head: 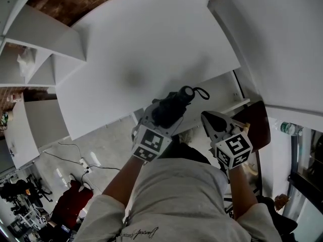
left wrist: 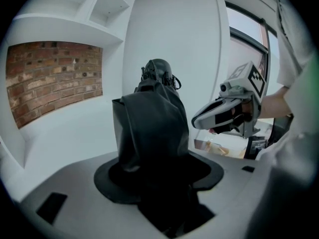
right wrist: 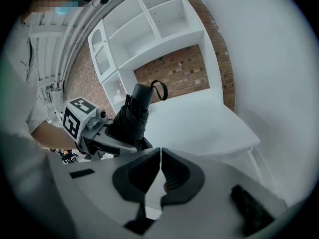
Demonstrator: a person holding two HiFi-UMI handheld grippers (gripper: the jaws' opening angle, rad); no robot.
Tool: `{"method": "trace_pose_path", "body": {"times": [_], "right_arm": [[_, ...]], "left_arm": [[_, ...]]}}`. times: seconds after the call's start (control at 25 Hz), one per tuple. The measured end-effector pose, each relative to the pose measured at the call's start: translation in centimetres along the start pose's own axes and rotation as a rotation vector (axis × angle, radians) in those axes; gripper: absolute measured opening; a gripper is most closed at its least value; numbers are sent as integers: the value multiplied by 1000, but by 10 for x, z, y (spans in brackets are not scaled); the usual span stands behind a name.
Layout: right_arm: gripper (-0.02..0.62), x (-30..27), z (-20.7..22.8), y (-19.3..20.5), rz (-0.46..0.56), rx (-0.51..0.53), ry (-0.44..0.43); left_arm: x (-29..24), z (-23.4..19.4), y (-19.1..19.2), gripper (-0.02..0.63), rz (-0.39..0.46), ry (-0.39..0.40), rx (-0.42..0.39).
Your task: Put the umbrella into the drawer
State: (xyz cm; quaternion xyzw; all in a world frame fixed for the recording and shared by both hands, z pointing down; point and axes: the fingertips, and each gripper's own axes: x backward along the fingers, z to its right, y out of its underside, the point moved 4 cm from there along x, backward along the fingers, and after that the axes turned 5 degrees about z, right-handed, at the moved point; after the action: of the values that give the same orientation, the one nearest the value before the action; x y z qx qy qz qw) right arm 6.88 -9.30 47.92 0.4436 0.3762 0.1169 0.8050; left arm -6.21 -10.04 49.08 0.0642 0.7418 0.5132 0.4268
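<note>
- Nearest: left claw (left wrist: 159, 176), spread wide and clamped round the bundled canopy of a folded black fabric umbrella (left wrist: 152, 128). Gripped low on the cloth, presumably to leave the handle end free to lead into a narrow space.
- Held tilted in the air at the front edge of the white table (head: 151, 44), with the handle and cord loop (head: 202, 92) pointing away from the person. Touching nothing but the claw.
- Just beside it: right claw (right wrist: 160, 176), pads pressed together with nothing between them. Hovering alongside the umbrella, likely left free for pulling a drawer open.
- No drawer plainly seen. Perhaps the white ledge under the table's edge near the right claw, but too dim and cramped there to tell.
- Farthest: white open shelving (right wrist: 149, 29) and red brick wall (left wrist: 55, 78).
- Judged from this: umbrella in hand, drawer not yet reached, stowing still to come.
</note>
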Motion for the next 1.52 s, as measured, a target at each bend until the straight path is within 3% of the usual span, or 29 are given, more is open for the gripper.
{"method": "trace_pose_path", "body": {"times": [1.0, 1.52], "right_arm": [[29, -21, 10, 30, -56, 10, 4], [29, -26, 13, 45, -89, 5, 10]], "left_arm": [[-49, 2, 64, 272, -202, 52, -93], [-73, 2, 103, 272, -314, 86, -101]]}}
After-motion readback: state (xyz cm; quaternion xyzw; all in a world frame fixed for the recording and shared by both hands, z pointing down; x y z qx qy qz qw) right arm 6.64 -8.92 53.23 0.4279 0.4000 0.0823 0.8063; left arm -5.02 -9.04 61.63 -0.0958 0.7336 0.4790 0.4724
